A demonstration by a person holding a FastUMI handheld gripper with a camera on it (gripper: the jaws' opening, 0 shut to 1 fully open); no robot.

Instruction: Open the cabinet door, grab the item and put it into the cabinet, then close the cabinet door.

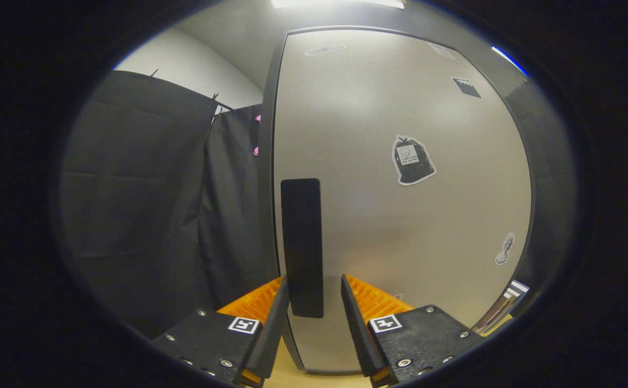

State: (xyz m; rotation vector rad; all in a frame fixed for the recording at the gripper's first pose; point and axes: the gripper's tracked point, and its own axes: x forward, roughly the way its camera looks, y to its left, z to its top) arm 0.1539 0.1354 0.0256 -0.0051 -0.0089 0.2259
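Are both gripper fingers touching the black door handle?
Cannot tell. In the gripper view the handle sits between the open gripper fingers; a gap shows at the right finger, none left.

Ceiling light (338,3) glares above; cabinet door (400,215) evenly lit with soft sheen; fisheye bends edges; sharp focus.

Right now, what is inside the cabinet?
That cannot be seen: the grey cabinet door is shut and covers the inside. Its black handle stands between the open claw's fingers, and stickers sit on the door's front.
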